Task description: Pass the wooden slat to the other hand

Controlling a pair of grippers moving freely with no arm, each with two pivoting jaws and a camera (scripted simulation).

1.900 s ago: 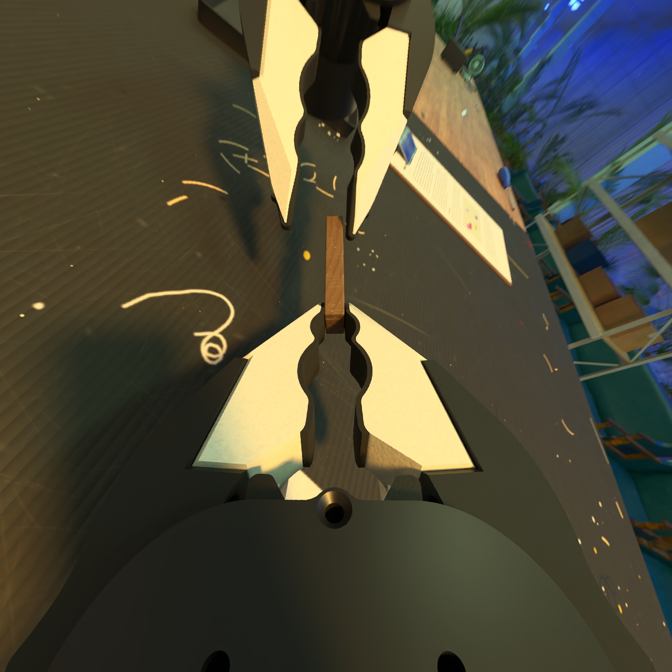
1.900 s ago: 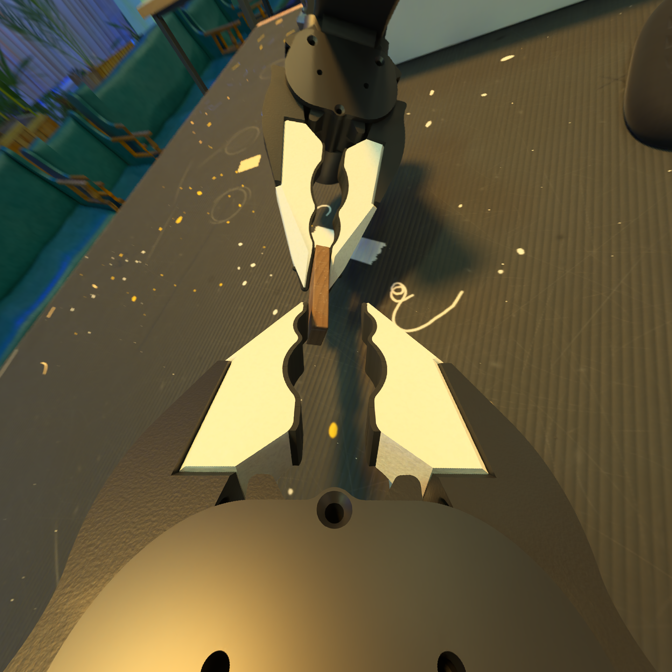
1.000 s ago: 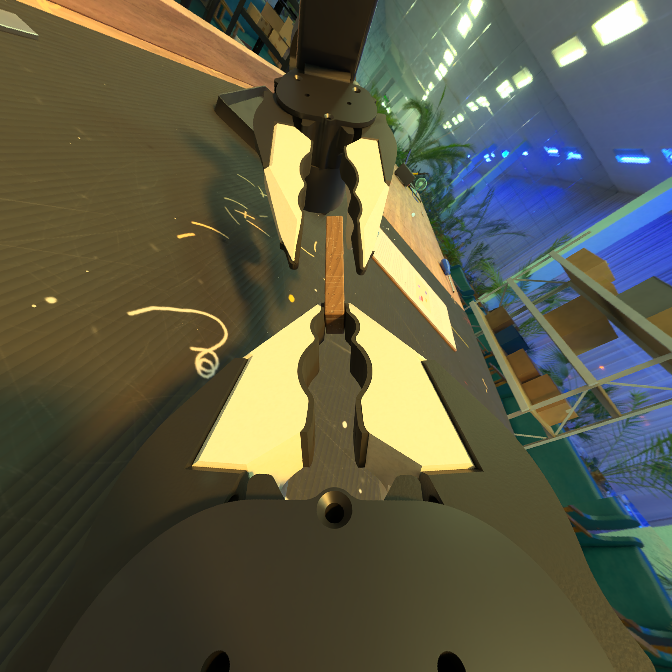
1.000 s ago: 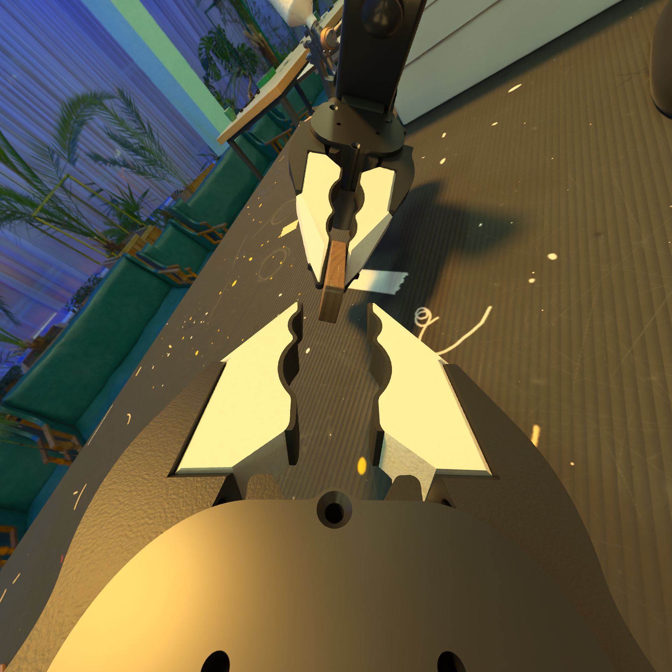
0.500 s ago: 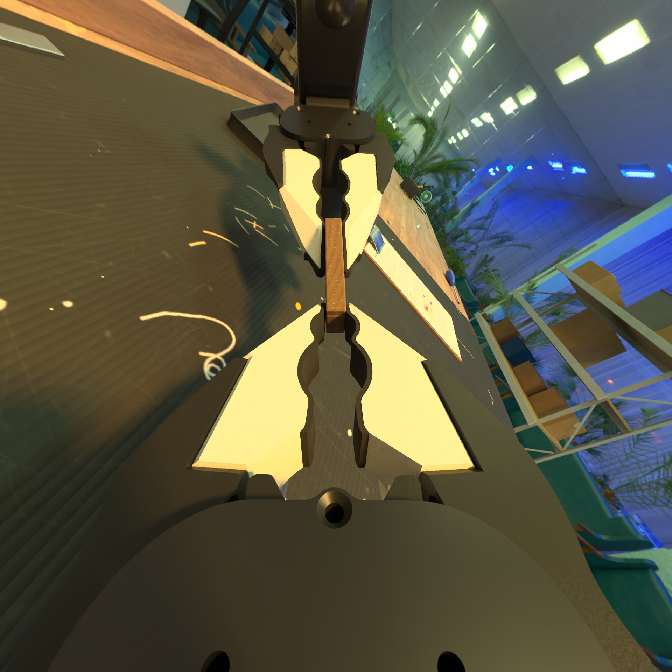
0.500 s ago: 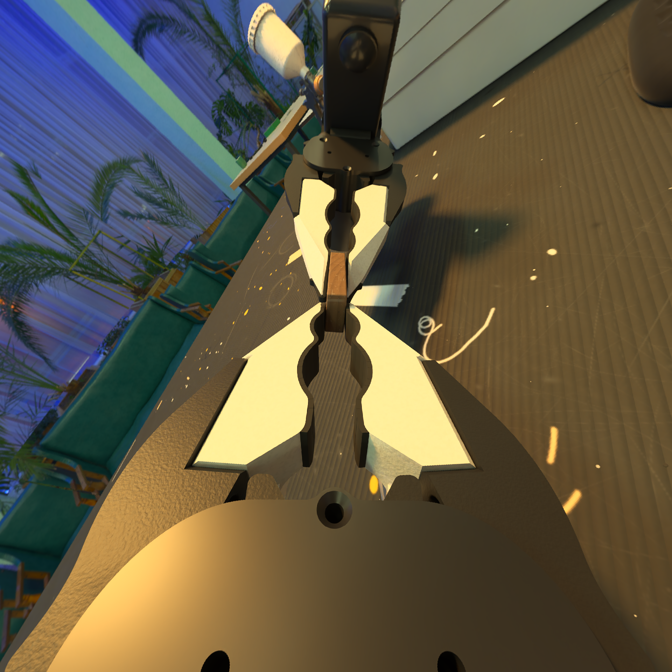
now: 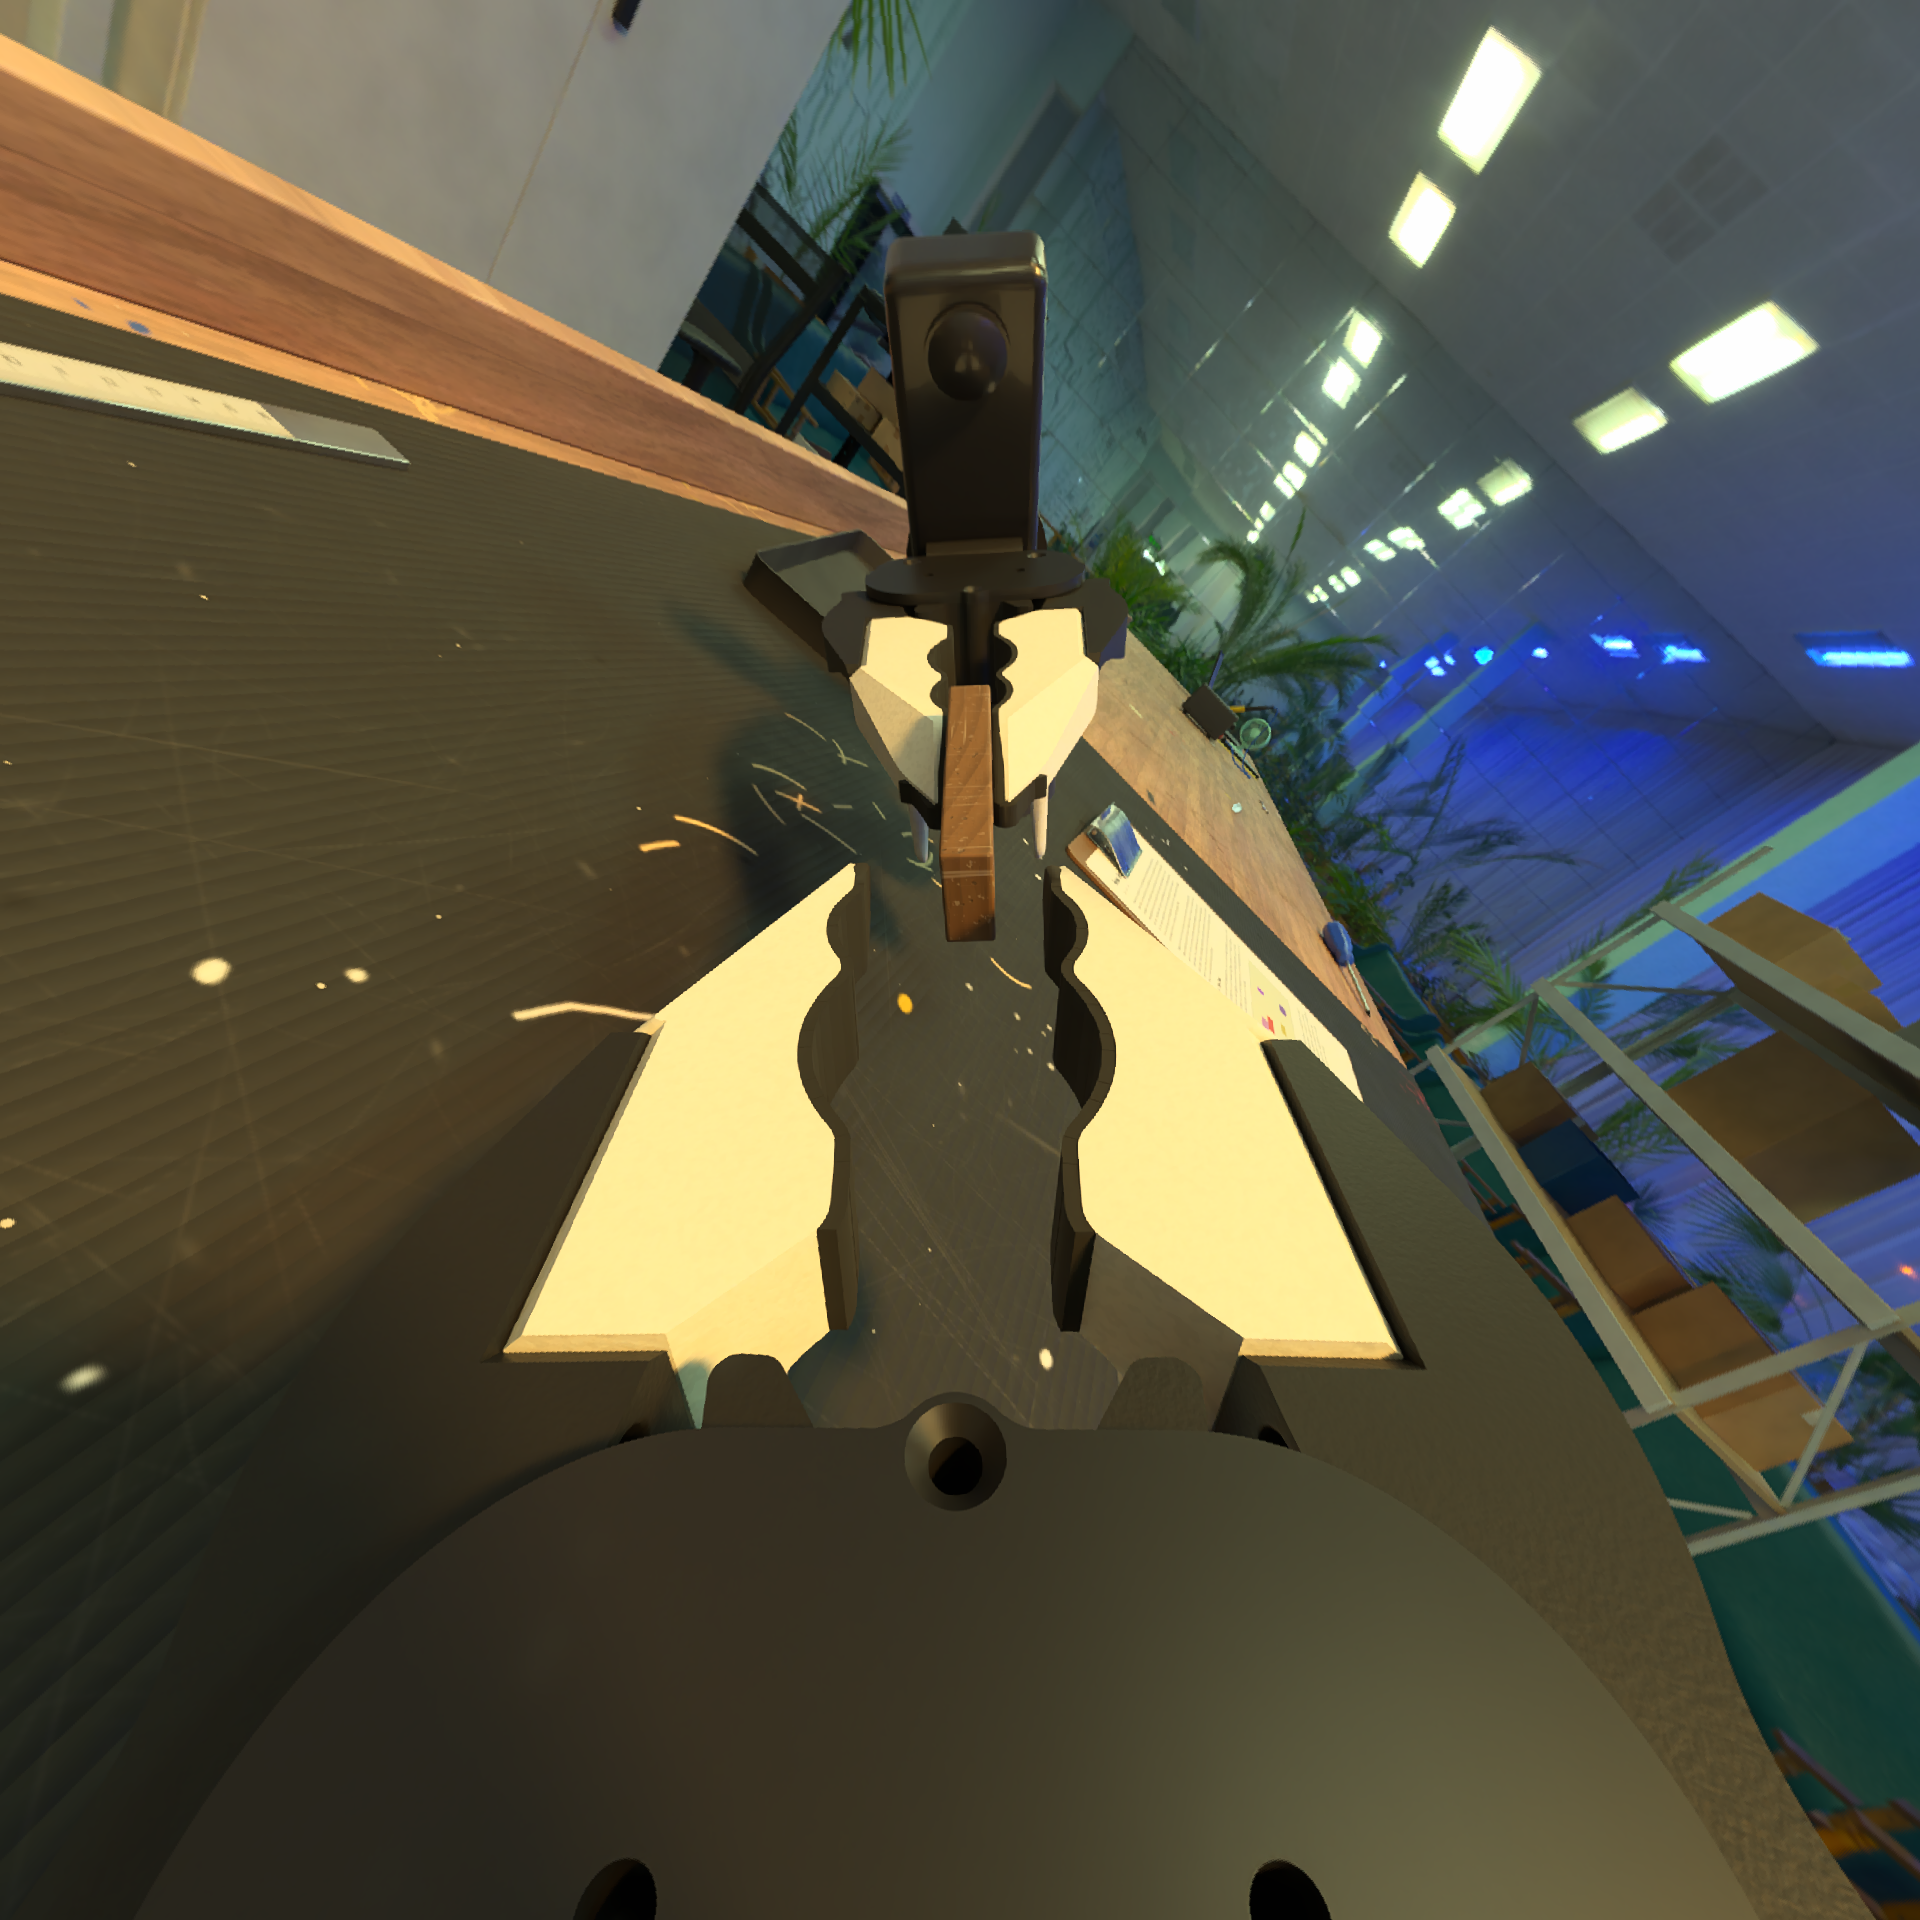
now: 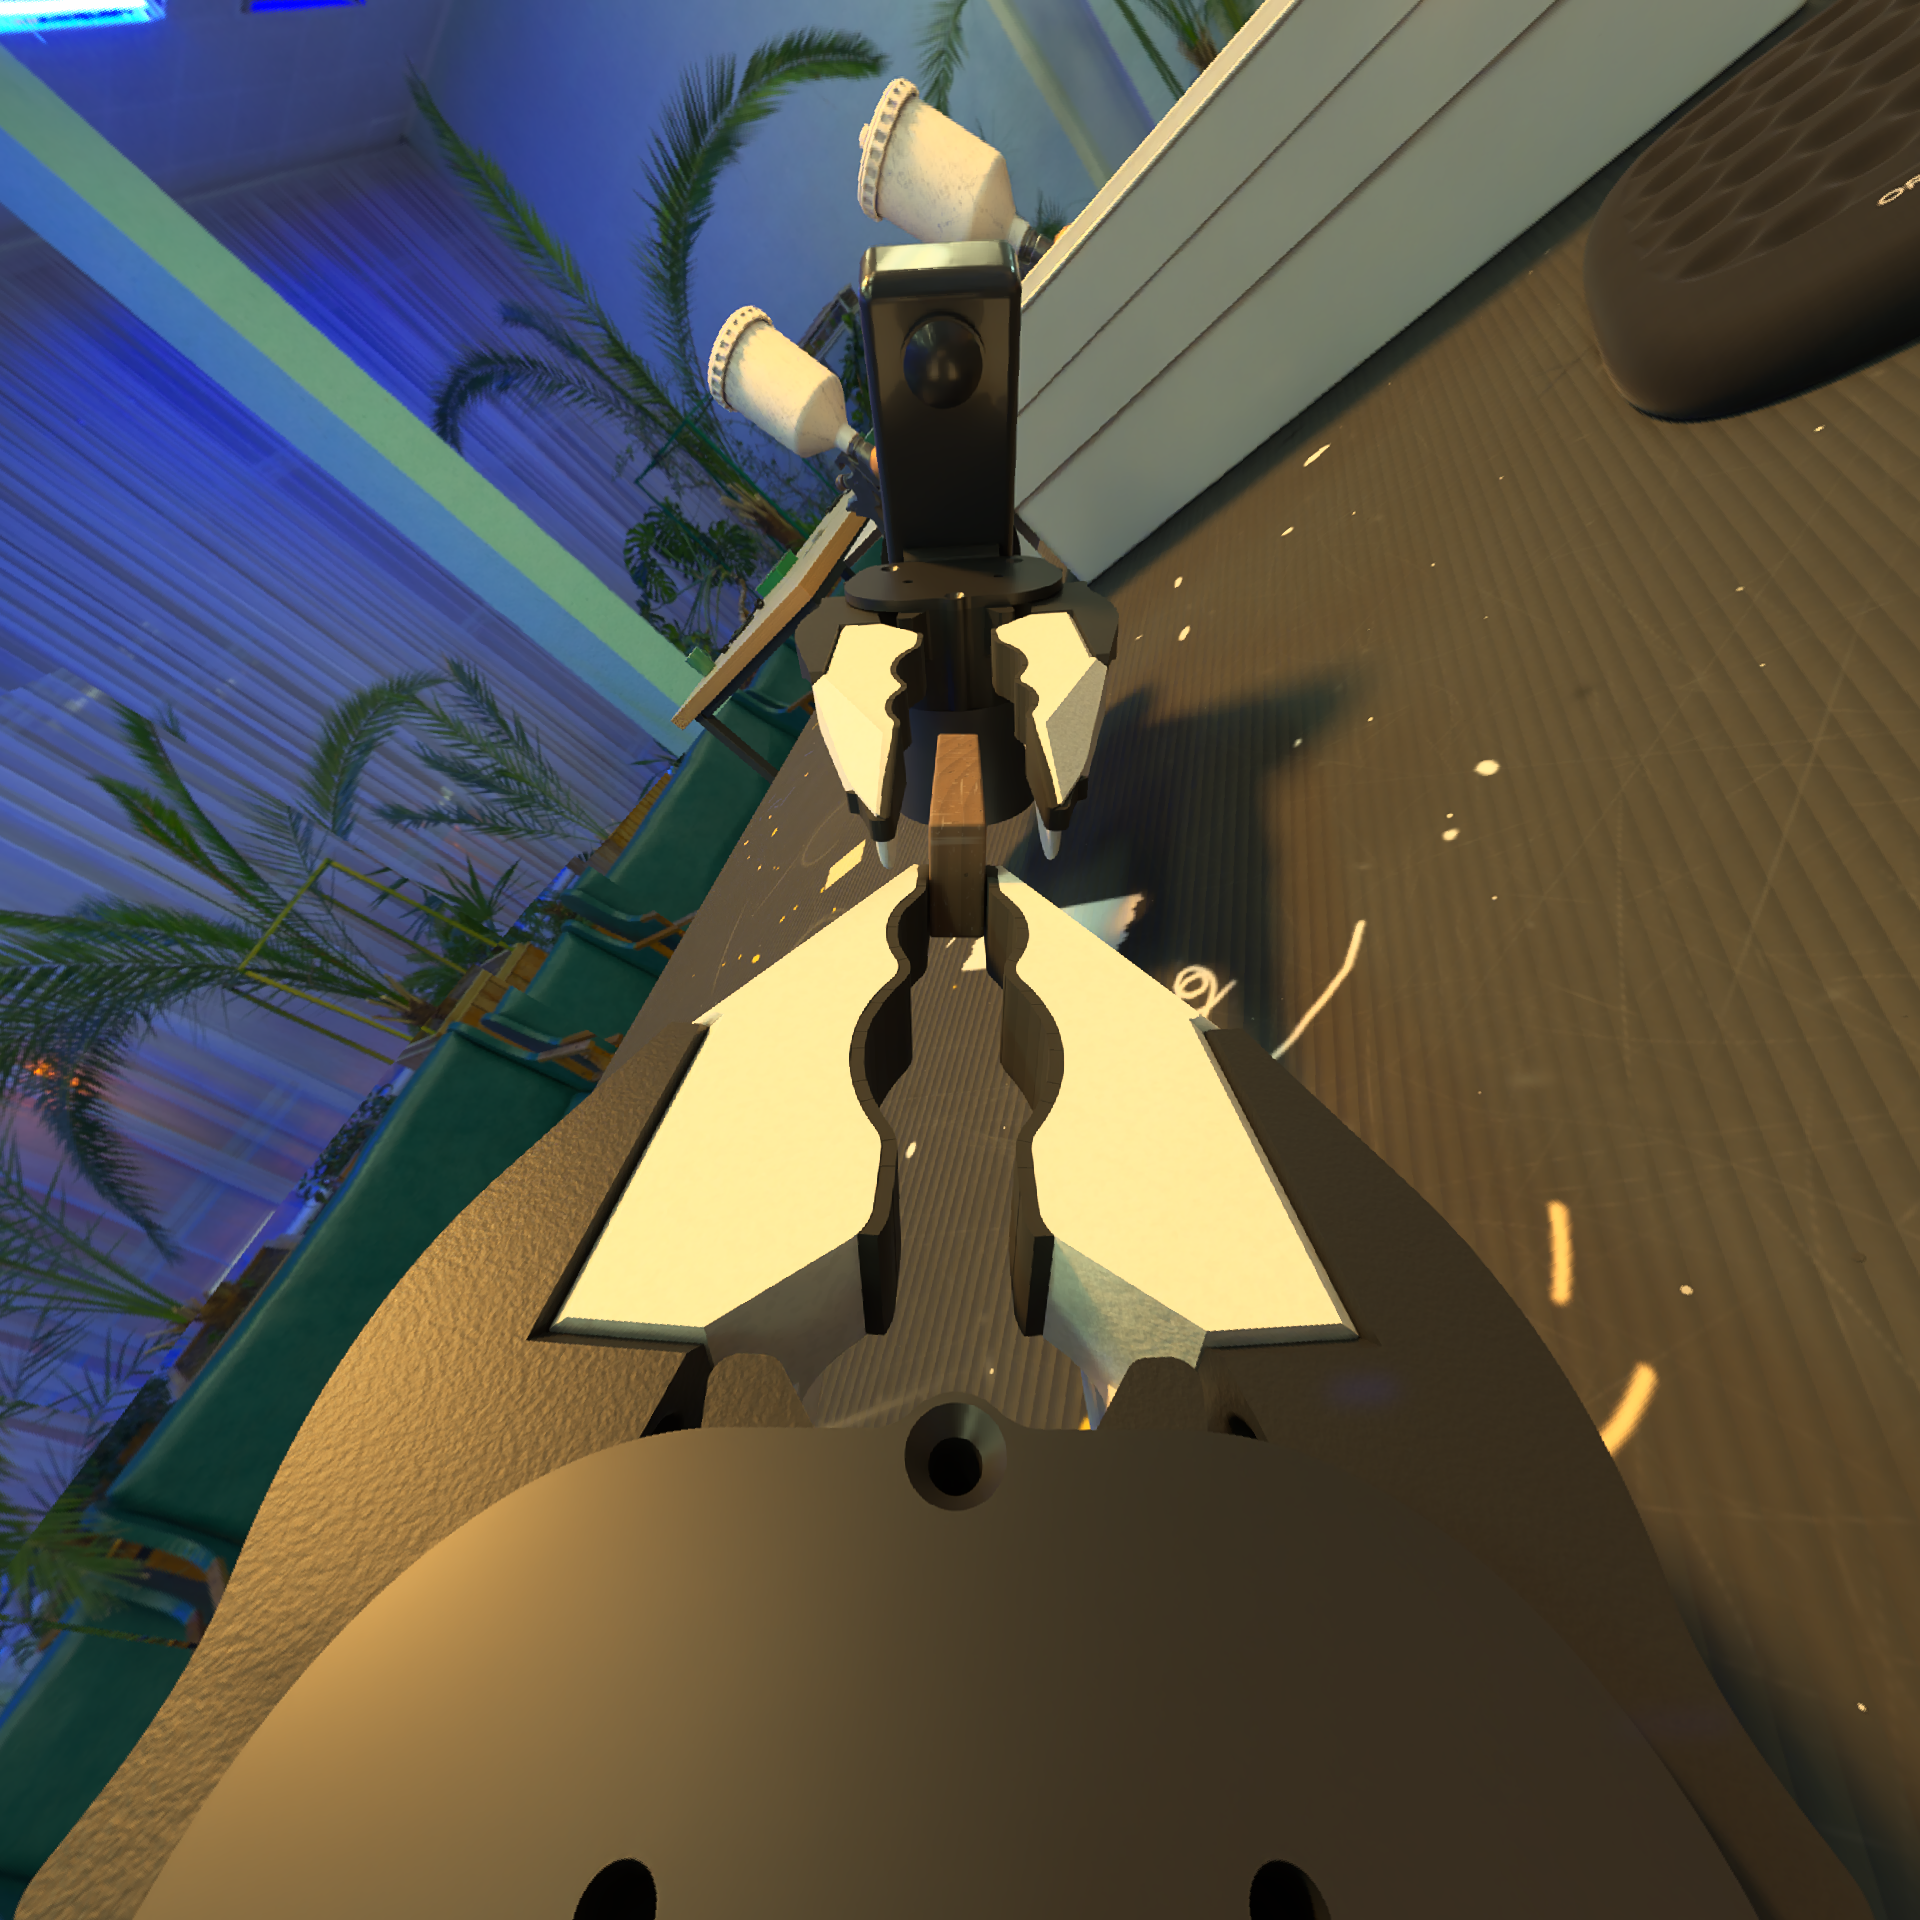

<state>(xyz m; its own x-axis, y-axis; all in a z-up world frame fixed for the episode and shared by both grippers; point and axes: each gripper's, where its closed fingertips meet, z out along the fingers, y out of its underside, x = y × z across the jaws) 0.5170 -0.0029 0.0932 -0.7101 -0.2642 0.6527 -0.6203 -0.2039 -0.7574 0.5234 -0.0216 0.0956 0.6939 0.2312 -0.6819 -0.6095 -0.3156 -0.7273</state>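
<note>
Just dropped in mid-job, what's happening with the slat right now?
The small brown wooden slat is in mid-air above the dark ribbed work mat, clamped at one end by the right hand-held gripper. The left hand-held gripper faces it with its fingers spread open, clear of the slat's other end.

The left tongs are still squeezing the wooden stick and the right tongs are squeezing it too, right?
Not quite. The left tongs are open, their fingers apart on either side of the wooden stick, as the left wrist view shows. Only the right tongs are squeezing it; the right wrist view shows them shut on its end.
</note>
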